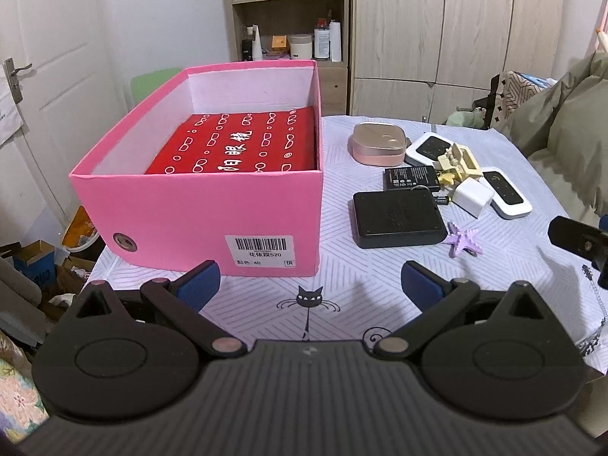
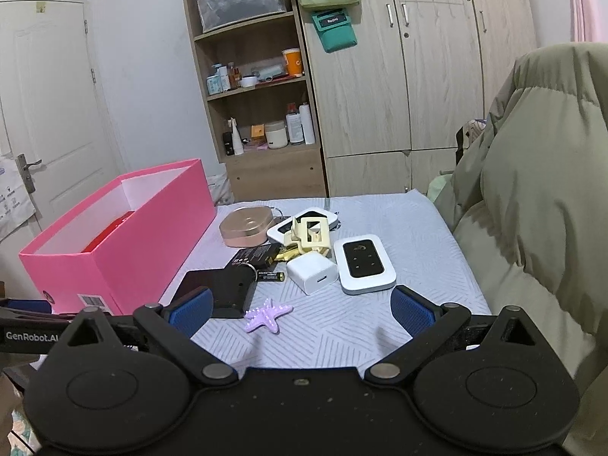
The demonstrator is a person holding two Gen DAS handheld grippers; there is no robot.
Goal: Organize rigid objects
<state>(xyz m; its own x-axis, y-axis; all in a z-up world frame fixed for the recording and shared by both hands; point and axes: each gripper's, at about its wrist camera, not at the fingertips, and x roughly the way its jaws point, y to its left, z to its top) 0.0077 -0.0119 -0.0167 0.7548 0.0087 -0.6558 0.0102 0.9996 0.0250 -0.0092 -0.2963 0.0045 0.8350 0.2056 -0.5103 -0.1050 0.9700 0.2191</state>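
**Both sets of fingers spread, nothing held**

While my left gripper (image 1: 309, 285) and right gripper (image 2: 300, 311) hover wide apart and empty, the purple starfish (image 2: 268, 314) lies just ahead, gadgets cluttering the surface (image 2: 410, 228) beside the pink box (image 1: 197, 205), which holds what looks like a red case (image 1: 235, 142).

Clothed table (image 1: 364, 285), pink box (image 1: 197, 220), gadgets

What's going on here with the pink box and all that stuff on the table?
A person holds two handheld grippers over a table, and neither holds anything yet. The left gripper is open in front of the pink box, which already contains a red package. The right gripper is open near the purple starfish toy. A black hard drive, white charger, pocket routers, a battery and a rose-gold case lie loose beside the box.
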